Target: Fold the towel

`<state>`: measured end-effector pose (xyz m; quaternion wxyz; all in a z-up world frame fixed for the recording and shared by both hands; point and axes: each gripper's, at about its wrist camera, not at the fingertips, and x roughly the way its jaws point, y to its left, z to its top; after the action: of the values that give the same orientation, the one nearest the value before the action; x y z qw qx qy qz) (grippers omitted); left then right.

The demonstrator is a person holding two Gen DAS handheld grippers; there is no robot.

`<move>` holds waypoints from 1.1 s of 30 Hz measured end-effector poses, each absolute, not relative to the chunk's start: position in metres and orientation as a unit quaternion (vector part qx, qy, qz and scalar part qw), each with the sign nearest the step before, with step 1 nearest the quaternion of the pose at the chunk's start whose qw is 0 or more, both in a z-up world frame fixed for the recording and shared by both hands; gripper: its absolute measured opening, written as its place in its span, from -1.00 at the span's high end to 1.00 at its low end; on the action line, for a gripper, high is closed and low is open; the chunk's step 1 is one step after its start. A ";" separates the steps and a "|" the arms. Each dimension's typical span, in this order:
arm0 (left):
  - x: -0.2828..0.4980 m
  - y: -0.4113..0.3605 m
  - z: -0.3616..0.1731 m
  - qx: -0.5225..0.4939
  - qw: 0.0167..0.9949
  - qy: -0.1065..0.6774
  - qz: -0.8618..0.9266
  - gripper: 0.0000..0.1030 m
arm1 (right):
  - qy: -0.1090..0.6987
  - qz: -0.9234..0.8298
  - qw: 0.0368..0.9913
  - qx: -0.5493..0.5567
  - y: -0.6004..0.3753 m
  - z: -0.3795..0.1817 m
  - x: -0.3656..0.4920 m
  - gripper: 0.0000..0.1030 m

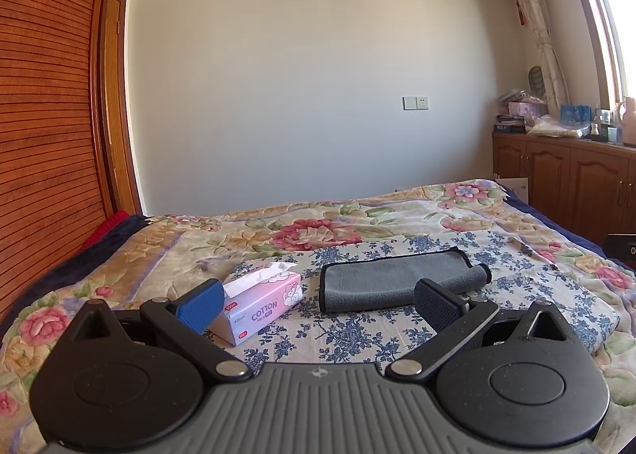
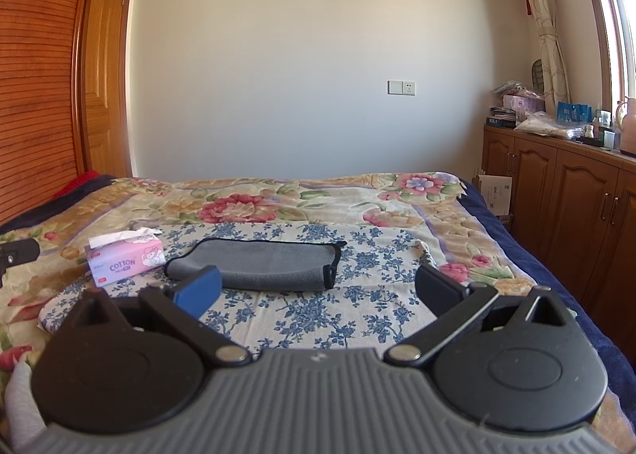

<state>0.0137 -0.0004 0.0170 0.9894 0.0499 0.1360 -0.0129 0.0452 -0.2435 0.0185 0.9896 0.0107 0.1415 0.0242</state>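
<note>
A grey towel with black edging lies folded into a long strip on the blue-flowered cloth on the bed; its right end is rolled over. It also shows in the right wrist view. My left gripper is open and empty, just in front of the towel. My right gripper is open and empty, also in front of the towel, which lies a little to its left.
A pink tissue box marked COTTON stands left of the towel, seen also in the right wrist view. The bed has a floral blanket. Wooden cabinets with clutter stand at the right, a wooden wardrobe at the left.
</note>
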 end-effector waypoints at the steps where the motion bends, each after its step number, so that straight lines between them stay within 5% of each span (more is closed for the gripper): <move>1: 0.014 0.000 0.017 0.050 0.989 0.136 -0.013 -1.00 | 0.141 0.024 0.990 0.011 -0.243 0.019 0.045 -1.00; 33: 0.013 -0.002 0.016 0.052 0.989 0.135 -0.013 -1.00 | 0.133 0.019 0.991 0.014 -0.245 0.020 0.042 -1.00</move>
<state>0.0132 -0.0018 0.0165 0.9894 0.0516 0.1354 -0.0125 0.0425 -0.2448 0.0202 0.9909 0.0142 0.1328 0.0190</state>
